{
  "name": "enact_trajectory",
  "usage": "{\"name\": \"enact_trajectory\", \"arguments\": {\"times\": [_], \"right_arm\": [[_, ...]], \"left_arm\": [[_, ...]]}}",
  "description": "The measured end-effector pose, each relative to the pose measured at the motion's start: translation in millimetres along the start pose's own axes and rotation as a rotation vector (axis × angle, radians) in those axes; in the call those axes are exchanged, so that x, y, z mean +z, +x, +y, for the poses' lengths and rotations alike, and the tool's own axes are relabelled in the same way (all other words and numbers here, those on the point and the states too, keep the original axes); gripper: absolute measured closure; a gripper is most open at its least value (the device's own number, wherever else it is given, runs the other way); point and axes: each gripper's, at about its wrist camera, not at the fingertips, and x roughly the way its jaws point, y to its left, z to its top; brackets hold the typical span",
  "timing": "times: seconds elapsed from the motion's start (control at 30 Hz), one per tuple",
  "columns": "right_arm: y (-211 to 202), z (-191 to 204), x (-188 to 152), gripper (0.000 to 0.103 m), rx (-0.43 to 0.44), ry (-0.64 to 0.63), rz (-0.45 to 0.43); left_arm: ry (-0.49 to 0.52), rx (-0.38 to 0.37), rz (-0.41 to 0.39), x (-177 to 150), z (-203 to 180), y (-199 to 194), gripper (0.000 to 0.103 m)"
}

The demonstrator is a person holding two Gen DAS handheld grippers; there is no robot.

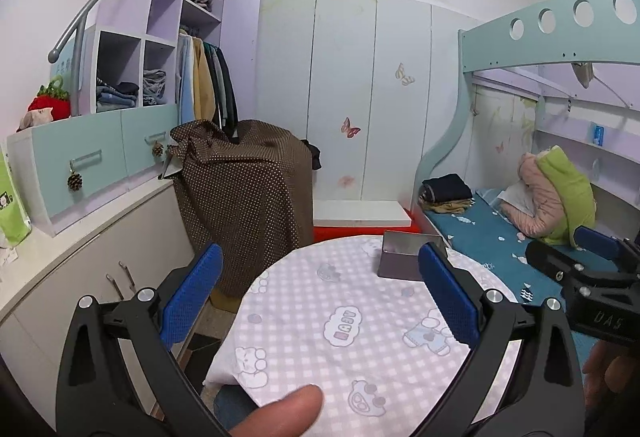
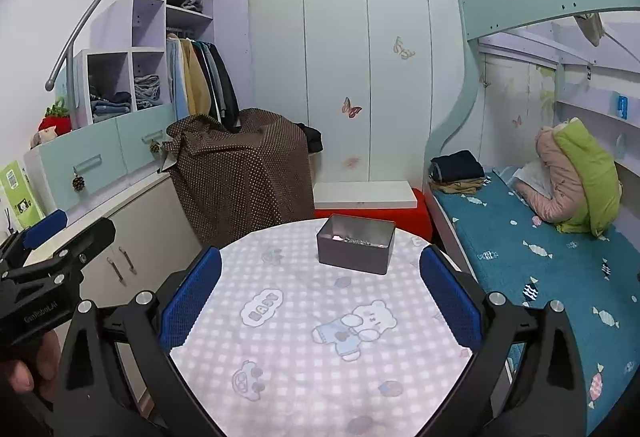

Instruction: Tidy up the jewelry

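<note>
Both claws, the left gripper [image 1: 320, 301] and the right gripper [image 2: 320, 297], are wide open and hold nothing above the round table [image 2: 304, 365] with its checked cloth, while the gray metal box [image 2: 355, 244] (small shiny jewelry [image 2: 354, 238] lies inside) sits at the table's far edge.

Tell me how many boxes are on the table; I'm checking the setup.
1: an open grey tin box stands at the far side of the round table, with small jewelry inside. No other shows.
</note>
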Motion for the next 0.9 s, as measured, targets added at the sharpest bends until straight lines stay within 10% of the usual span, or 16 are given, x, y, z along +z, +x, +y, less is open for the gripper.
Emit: {"name": "enact_trajectory", "arguments": {"times": [0.9], "right_arm": [[-7,8,1,0.007,0.015,-0.013,-0.012]], "left_arm": [[0.015,0.002,-0.052,5,1,-14,0.005]]}}
